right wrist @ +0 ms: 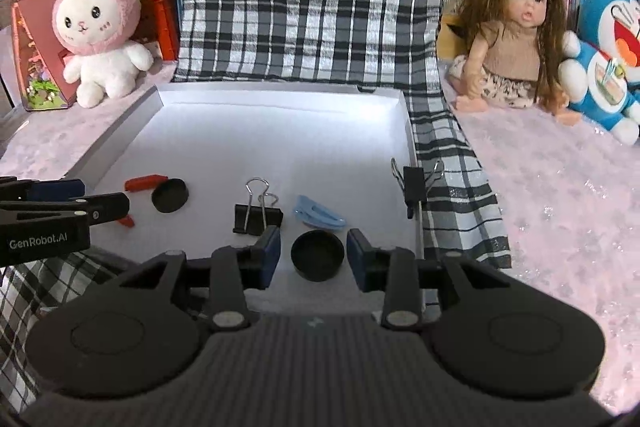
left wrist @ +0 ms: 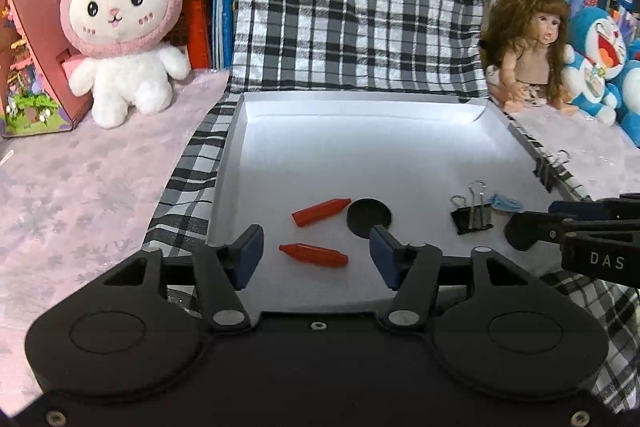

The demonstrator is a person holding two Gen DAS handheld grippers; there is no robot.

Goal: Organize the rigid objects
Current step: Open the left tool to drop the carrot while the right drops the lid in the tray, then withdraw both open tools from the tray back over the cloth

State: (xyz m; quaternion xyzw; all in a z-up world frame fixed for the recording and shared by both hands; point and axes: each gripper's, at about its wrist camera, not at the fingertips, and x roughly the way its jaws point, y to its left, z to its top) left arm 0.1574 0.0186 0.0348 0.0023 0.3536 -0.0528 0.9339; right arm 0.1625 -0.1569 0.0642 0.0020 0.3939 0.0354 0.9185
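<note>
Both grippers hang over the near edge of the white tray, and the step in hand looks like a release: each has a small item lying loose between parted jaws, with clear white floor showing on either side of it.

In the left wrist view the left gripper has its jaws released, and the near red crayon lies flat between the pads, touching neither. A 2nd red crayon lies just beyond it at 12 o'clock, its tip just beside a black round cap at about 1 o'clock. Farther round at 2 o'clock stands a black binder clip, with a pale blue clip just beyond it.

In the right wrist view the right gripper is likewise released. A 2nd black cap sits upright on the tray between its blue pads, apart from both. The same binder clip stands at 11 o'clock of this cap and the blue clip at 12 o'clock. Another binder clip grips the tray's right rim at 1 o'clock.

So the crayons lie as a pair on the left, while the 2 caps are well apart. My judgement: the next move calls for lifting clear without nudging either piece, then choosing 1 stray item, probably a cap or clip, and closing squarely across it.
</note>
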